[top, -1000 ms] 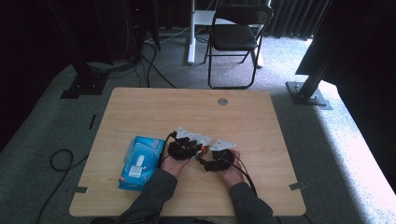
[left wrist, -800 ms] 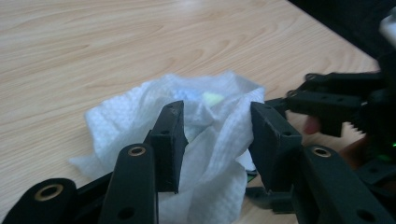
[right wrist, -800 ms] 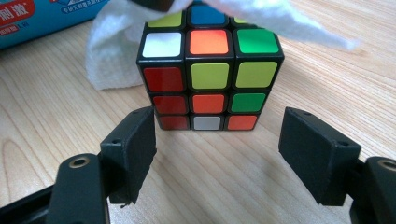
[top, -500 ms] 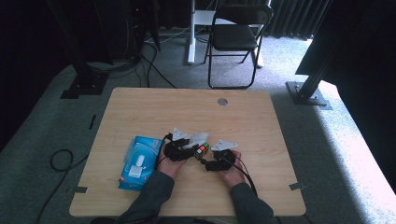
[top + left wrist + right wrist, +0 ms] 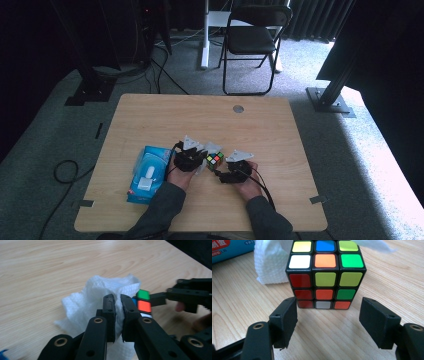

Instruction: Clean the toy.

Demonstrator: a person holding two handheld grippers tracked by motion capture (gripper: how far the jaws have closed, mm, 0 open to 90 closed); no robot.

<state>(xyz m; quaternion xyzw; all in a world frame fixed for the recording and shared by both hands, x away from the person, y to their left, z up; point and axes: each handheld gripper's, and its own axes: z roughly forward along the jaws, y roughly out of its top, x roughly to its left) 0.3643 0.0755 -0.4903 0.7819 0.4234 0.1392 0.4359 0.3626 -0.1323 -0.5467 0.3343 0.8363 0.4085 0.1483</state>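
A scrambled Rubik's cube [image 5: 215, 160] stands on the wooden table [image 5: 150, 120] between my two grippers. My left gripper [image 5: 118, 301] is shut on a crumpled white tissue [image 5: 82, 300]; its jaws have just been closing on it, right beside the cube [image 5: 143, 301]. In the high view the left gripper [image 5: 202, 159] sits left of the cube. My right gripper [image 5: 327, 303] is open, and its jaws have just been closing a little. Its pads stand apart at the cube's [image 5: 325, 275] near bottom corners without pressing it. The tissue [image 5: 270, 262] lies behind the cube's left side.
A blue tissue pack [image 5: 147, 172] lies flat on the table left of my left hand. A round grommet hole [image 5: 238, 108] sits near the far edge. A black folding chair [image 5: 255, 40] and stand legs are on the floor beyond the table.
Both hands have kept their places around the cube. The white tissue by the left gripper has shifted slightly.
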